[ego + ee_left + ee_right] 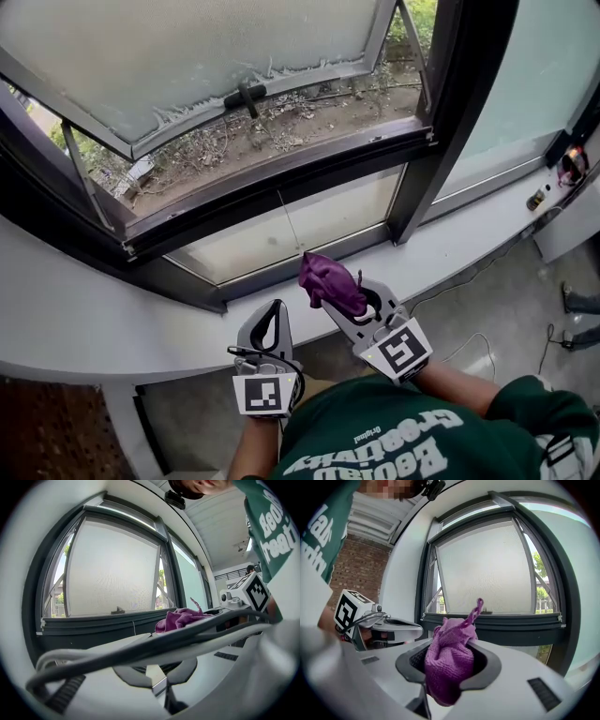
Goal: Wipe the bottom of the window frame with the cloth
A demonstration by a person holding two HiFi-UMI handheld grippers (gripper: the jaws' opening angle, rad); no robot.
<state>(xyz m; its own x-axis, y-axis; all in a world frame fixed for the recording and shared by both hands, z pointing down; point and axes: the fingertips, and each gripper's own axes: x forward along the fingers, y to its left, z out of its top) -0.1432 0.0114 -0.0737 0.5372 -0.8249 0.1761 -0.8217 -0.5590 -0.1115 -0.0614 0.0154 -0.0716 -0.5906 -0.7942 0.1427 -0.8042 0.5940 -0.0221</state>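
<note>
Closest to us is the green shirt, and just past it we hold the two grippers side by side over the white sill. The right gripper has its jaws clamped on the purple cloth, which is bunched into a lump between them. The cloth's long axis runs along the jaws. One end sags below them, and the other, a thin twisted tail, pokes up and forward past the tips toward the window frame. The frame's dark bottom rail lies ahead of the tips, and the cloth appears to hang in the air short of it. Just to the right gripper's left, the left gripper has its jaws brought together with nothing between them. A dark cable crosses right in front of its camera. Above and beyond both tools, the frosted sash stands tilted open.
</note>
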